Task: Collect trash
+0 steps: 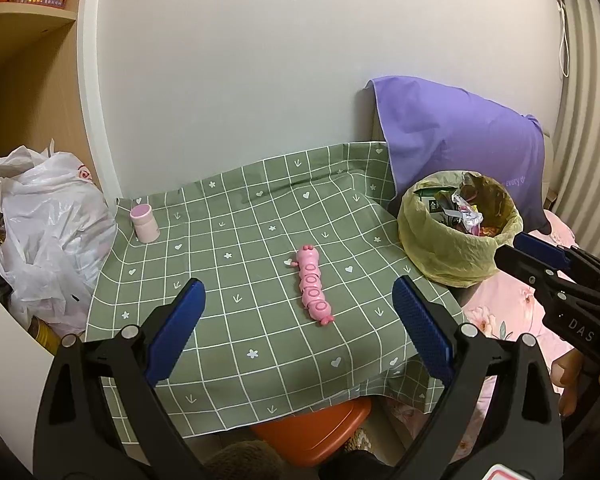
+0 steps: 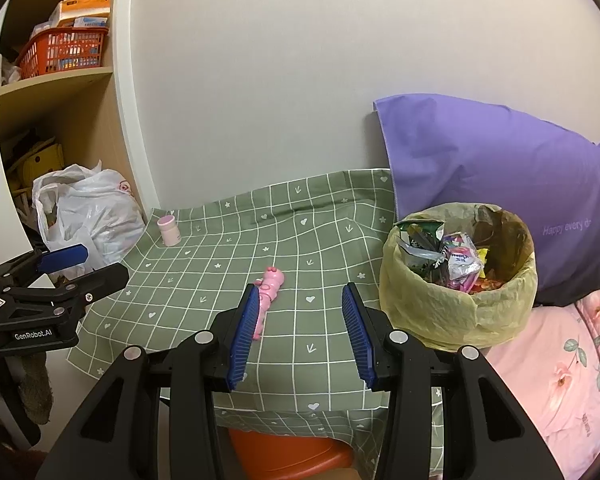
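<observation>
A bin lined with a yellow-green bag (image 1: 448, 248) (image 2: 452, 312) stands at the right edge of the green checked tablecloth (image 1: 240, 240) (image 2: 220, 256), filled with crumpled wrappers (image 1: 462, 208) (image 2: 456, 260). On the cloth lie a pink caterpillar toy (image 1: 314, 286) (image 2: 270, 284) and, at the far left corner, a small pink bottle (image 1: 144, 224) (image 2: 169, 231). My left gripper (image 1: 298, 284) (image 2: 104, 264) hovers open above the near part of the table, with nothing between its fingers. My right gripper (image 2: 300, 290) (image 1: 516, 250) is open and holds nothing, just left of the bin.
A white plastic bag (image 1: 48, 216) (image 2: 96, 216) bulges at the table's left beside wooden shelves with an orange basket (image 2: 64, 52). A purple pillow (image 1: 460, 136) (image 2: 500, 184) leans behind the bin on pink floral bedding (image 2: 560, 360). An orange stool (image 1: 312, 428) sits under the table's front edge.
</observation>
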A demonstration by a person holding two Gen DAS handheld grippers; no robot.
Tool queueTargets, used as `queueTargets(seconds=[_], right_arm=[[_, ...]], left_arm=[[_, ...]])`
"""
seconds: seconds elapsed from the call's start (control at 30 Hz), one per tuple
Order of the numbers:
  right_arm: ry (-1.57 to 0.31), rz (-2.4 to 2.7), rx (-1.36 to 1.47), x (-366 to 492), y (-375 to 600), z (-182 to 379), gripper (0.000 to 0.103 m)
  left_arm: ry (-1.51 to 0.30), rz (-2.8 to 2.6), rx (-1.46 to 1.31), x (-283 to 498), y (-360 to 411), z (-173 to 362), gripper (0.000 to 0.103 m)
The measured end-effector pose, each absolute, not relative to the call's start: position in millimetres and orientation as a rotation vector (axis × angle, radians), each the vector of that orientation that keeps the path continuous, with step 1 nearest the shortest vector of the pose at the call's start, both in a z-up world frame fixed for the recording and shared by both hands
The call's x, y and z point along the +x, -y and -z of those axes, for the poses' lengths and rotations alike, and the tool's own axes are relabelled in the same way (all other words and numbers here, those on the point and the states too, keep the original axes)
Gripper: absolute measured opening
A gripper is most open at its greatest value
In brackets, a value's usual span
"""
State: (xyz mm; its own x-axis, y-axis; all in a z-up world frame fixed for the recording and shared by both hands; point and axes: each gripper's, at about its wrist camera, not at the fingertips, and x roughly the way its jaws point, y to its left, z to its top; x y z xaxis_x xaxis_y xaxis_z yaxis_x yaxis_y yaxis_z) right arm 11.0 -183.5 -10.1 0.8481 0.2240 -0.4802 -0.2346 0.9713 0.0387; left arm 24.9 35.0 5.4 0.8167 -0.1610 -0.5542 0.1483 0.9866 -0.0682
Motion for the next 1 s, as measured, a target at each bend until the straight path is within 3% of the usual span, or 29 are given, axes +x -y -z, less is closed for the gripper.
queueTargets(seconds=[1.0], right_arm=[[-0.501,-0.239,-0.027,10.7,179.1,8.2,0.041]], left_arm=[[-0.583,0.165,-0.03,25.5,-40.7,-7.3,0.09]])
